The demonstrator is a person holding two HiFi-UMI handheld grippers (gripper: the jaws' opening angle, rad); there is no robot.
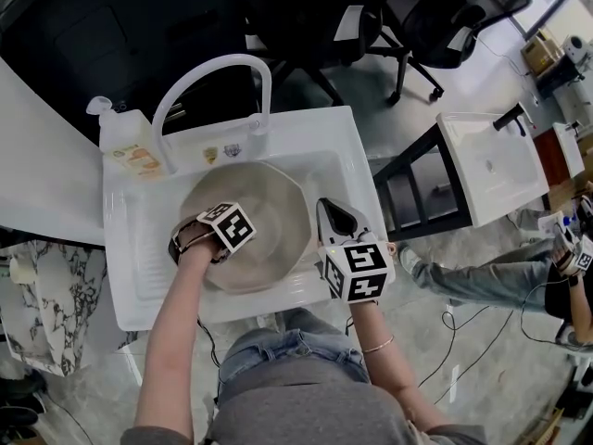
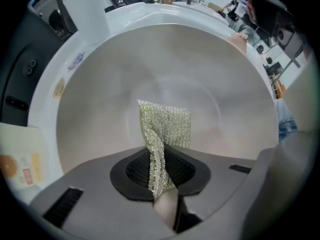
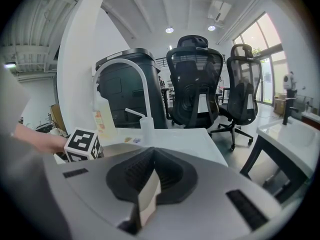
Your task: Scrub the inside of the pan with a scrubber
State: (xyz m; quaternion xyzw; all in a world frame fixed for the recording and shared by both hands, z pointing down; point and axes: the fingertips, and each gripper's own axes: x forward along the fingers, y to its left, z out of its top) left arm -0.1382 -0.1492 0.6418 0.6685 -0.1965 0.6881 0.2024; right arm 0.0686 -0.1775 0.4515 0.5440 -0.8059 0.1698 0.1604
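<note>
the pan (image 1: pixel 269 202) lies in the white sink (image 1: pixel 130 286), whose walls should stop it sliding under pressure. my left gripper (image 2: pixel 161 166) is clamped tight on the mesh scrubber (image 2: pixel 167 121). it points straight down, so the scrubber's free end faces the pan's inner floor. my right gripper (image 3: pixel 151 171) is fully closed with nothing between its jaws. it sits by the pan's right rim, i judge to brace the pan or keep clear. scrubbing appears under way.

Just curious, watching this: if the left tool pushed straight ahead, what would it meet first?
The left tool points into the pan; its gripped scrubber would likely touch the floor first.
</note>
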